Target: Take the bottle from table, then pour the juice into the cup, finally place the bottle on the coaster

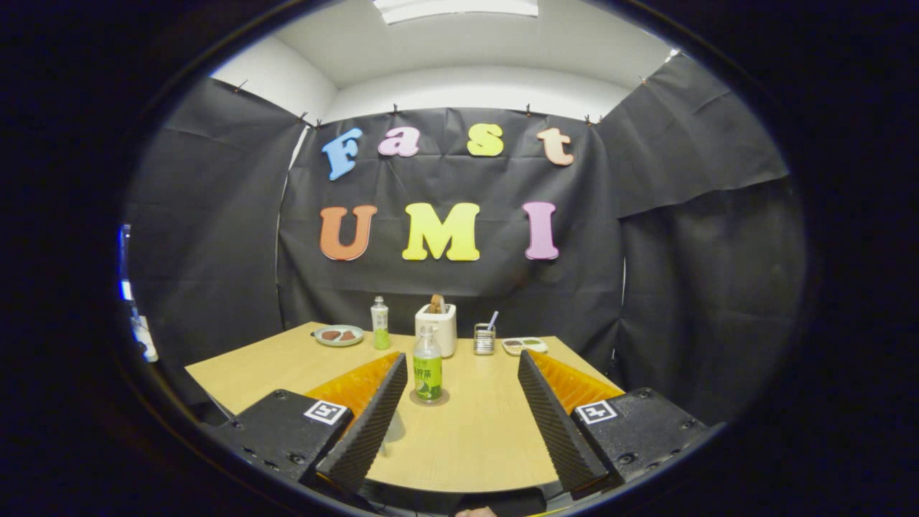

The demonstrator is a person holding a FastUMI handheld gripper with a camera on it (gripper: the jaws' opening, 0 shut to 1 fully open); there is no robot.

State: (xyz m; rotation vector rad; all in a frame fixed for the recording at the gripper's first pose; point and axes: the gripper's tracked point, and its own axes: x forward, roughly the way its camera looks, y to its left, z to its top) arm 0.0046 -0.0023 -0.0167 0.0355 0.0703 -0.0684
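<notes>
On the table (287,362): a pale wooden top carries everything, with the booth's black cloth hanging behind it.
Gripper (463,362): it hangs low over the near part of the table, its two ribbed fingers spread wide apart and clamped on nothing.
Bottle (428,373): upright, capped, green-labelled, with pale liquid showing above the label; it stands just ahead of the fingers, close beside the left fingertip and well apart from the right one.
Coaster (429,398): a thin round disc right under the bottle, its edge showing around the base.
Cup: a pale rounded shape shows beside the left finger near the table, but I cannot tell what it is.
Writing: the bottle's label carries light characters, too small to read from here.
Markers: each finger base bears a square black-and-white tag (327,411).
Far side: a second small bottle (380,324) with green liquid, a plate (339,335) with brown pieces, a white toaster (438,328) with something brown sticking out, a small wire holder (484,339) and a shallow tray (525,346) stand in a row beyond the fingers.
</notes>
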